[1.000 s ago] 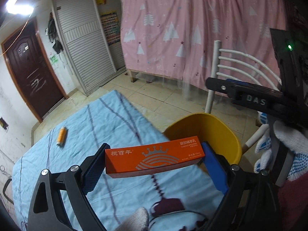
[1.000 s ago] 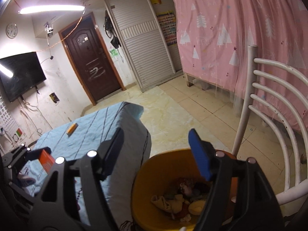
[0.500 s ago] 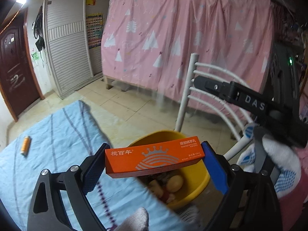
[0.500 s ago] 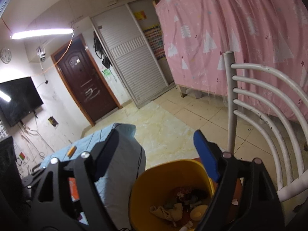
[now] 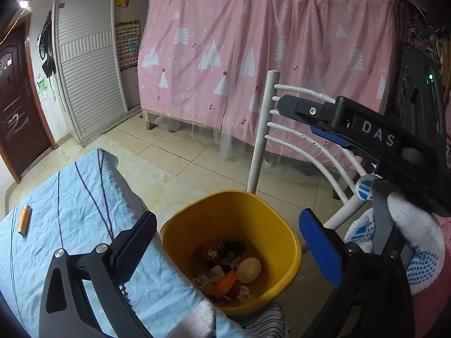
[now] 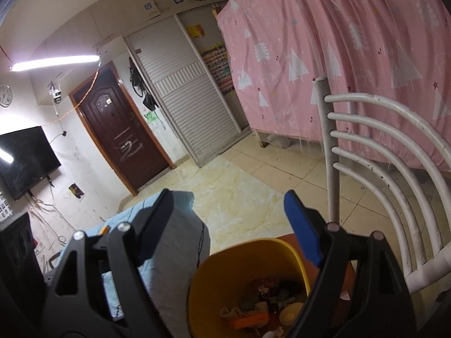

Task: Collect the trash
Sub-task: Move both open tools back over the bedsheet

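The yellow trash bin (image 5: 282,233) stands beside the table, with mixed trash inside. The orange box (image 5: 225,281) lies in the bin on top of the trash; it also shows in the right wrist view (image 6: 249,321). My left gripper (image 5: 225,242) is open and empty, right above the bin. My right gripper (image 6: 228,225) is open and empty, held over the bin (image 6: 208,287) from the right; it shows in the left wrist view (image 5: 324,124) at the upper right. A small orange tube (image 5: 24,219) lies on the blue tablecloth at far left.
A table with a blue cloth (image 5: 70,219) is left of the bin. A white metal chair (image 5: 262,129) stands just behind and right of the bin. A pink curtain (image 5: 267,56) hangs behind, tiled floor (image 5: 169,163) between.
My left gripper swung from over the table to over the bin, then opened. The orange box dropped out of it into the bin. My right gripper tilted upward a little.
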A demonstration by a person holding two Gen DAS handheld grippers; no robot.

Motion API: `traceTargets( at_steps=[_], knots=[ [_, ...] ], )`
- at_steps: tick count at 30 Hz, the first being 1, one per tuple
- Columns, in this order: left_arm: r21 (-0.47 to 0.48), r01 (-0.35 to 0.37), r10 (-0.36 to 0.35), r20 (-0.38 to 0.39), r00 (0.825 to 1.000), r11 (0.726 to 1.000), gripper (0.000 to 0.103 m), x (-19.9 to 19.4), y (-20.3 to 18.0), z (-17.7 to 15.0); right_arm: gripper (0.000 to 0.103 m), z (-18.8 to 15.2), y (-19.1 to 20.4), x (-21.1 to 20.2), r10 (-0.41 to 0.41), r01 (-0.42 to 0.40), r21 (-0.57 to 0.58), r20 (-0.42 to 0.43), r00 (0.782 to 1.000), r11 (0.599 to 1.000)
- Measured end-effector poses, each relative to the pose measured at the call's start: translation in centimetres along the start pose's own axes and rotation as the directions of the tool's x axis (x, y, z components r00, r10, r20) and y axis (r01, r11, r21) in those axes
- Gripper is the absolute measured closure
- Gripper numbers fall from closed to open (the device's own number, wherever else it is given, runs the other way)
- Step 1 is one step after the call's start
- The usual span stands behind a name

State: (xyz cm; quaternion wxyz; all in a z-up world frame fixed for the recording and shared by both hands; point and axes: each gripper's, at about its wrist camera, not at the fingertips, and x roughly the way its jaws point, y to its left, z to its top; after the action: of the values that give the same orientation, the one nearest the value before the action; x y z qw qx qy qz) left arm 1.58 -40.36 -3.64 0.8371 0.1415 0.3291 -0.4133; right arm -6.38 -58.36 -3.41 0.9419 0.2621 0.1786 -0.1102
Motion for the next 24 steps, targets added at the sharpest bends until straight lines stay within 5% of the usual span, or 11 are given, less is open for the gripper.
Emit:
traceTargets(
  at_steps=[11,15,24],
  knots=[
    [-0.056,-0.036,0.038,0.033,0.999,0.998,0.011,-2.3,2.1,-0.7,0.016,-0.5,2.0,0.1,0.028,-0.028,-0.035,-0.001,1.0,0.999],
    [-0.072,-0.076,0.08,0.059,0.995,0.995,0.011,-3.6,3.1,-1.2,0.007,-0.7,3.2,0.1,0.046,-0.046,-0.067,0.003,0.999,0.997],
    [-0.126,-0.173,0.188,0.113,0.976,0.977,0.011,-7.4,5.6,-2.9,0.006,-2.0,6.1,0.6,0.103,-0.104,-0.136,-0.014,0.995,0.985]
  ],
)
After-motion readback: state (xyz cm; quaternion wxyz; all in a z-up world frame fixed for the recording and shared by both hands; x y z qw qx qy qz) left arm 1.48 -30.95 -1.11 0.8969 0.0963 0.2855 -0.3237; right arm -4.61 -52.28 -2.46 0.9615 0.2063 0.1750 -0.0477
